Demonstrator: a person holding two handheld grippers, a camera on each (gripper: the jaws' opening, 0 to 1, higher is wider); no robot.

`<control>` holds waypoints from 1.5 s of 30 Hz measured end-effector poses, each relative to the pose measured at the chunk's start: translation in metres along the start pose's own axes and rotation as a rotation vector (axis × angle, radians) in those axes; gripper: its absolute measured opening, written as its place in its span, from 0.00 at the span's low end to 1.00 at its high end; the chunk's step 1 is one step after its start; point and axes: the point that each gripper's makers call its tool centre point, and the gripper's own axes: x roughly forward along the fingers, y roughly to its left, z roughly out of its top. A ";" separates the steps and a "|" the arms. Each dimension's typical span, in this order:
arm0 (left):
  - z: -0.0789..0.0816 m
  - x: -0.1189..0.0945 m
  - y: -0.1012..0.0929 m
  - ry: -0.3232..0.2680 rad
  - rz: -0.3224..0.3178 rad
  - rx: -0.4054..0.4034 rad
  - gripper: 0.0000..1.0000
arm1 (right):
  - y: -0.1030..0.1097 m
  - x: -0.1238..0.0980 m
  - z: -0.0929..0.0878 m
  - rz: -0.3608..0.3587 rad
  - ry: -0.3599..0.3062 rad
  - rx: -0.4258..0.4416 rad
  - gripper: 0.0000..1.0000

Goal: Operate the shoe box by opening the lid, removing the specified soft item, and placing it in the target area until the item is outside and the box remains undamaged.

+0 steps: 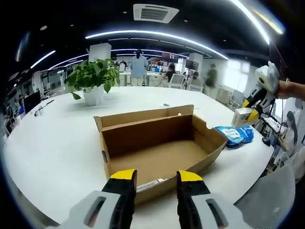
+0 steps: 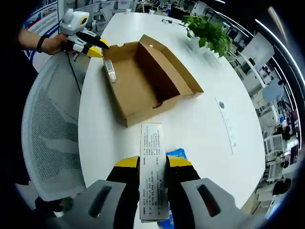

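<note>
An open brown cardboard shoe box [image 1: 147, 136] lies on the white round table [image 1: 52, 143], its lid folded back and its inside bare. My left gripper [image 1: 155, 176] stands open at the box's near wall, nothing between its jaws. In the right gripper view, my right gripper [image 2: 152, 164] is shut on a white soft pack [image 2: 151, 138] with printed text, held above the table beside the box [image 2: 143, 86]. A blue pack [image 2: 175, 153] lies just under it. In the left gripper view, the right gripper [image 1: 255, 107] and white pack [image 1: 243, 117] hang above the blue pack [image 1: 236, 135].
A potted green plant [image 1: 93, 78] stands on the far side of the table. A grey mesh chair [image 2: 52, 133] sits at the table edge near the left gripper [image 2: 93, 47], which a hand [image 2: 52, 43] holds. People and desks fill the office behind.
</note>
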 end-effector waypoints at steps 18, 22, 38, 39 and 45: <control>-0.001 0.000 -0.006 0.026 -0.002 0.040 0.34 | -0.001 -0.039 -0.113 -0.068 0.066 0.204 0.18; 0.000 -0.002 -0.008 0.028 0.003 0.043 0.34 | -0.008 -0.036 -0.115 -0.068 0.065 0.212 0.18; 0.002 -0.004 0.000 0.020 0.037 0.022 0.34 | -0.092 -0.010 -0.121 -0.065 0.126 0.136 0.18; 0.002 -0.004 0.001 0.018 0.041 0.019 0.34 | -0.099 -0.007 -0.122 -0.068 0.134 0.129 0.18; 0.001 -0.003 0.007 0.014 0.057 0.008 0.34 | -0.125 0.006 -0.133 -0.061 0.177 0.113 0.18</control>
